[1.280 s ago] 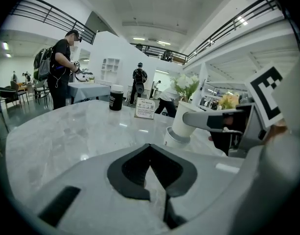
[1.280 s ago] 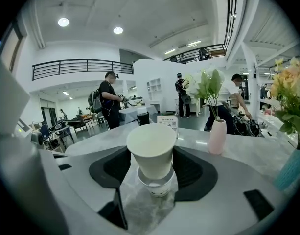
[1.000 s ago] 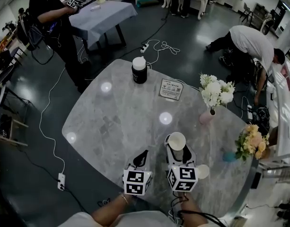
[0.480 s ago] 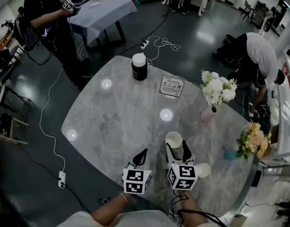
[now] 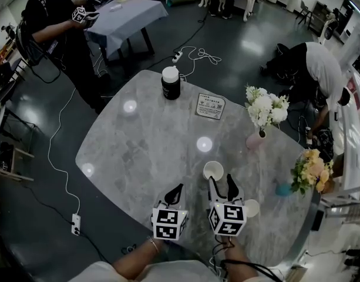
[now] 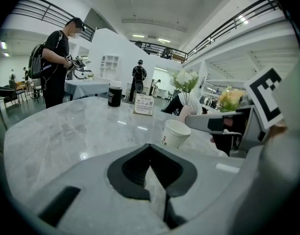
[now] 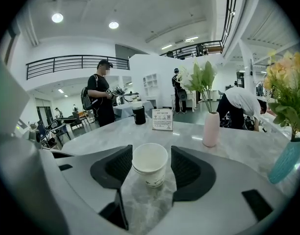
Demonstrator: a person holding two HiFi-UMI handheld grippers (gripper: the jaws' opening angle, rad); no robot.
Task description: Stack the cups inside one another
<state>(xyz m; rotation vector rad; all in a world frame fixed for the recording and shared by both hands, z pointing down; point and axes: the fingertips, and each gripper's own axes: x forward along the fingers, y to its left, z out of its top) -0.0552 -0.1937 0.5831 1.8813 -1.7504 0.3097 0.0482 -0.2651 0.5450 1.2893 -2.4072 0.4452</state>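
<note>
Tabletop of grey marble (image 5: 138, 151), white paper cup (image 7: 150, 164) upright at centre frame between the parted jaws of the right gripper (image 7: 151, 151), gap on either side, left gripper (image 6: 150, 148) pinched closed on nothing, only the head view showing second white paper cup (image 5: 251, 208), lower right beside the right gripper.

My left gripper (image 6: 150, 150) has its jaws pressed together, with nothing between them. A little past their tips a white paper cup (image 6: 175, 133) stands on the gray marble table (image 6: 66, 126). The right gripper (image 6: 208, 123) reaches in just to the right of the cup. Behind the cup I see a small sign card (image 6: 144, 104) and a pink vase (image 6: 184, 113) of white flowers. Far behind the cup, to its left, are a black jar (image 6: 114, 94) and a person (image 6: 56, 67) with a backpack.
</note>
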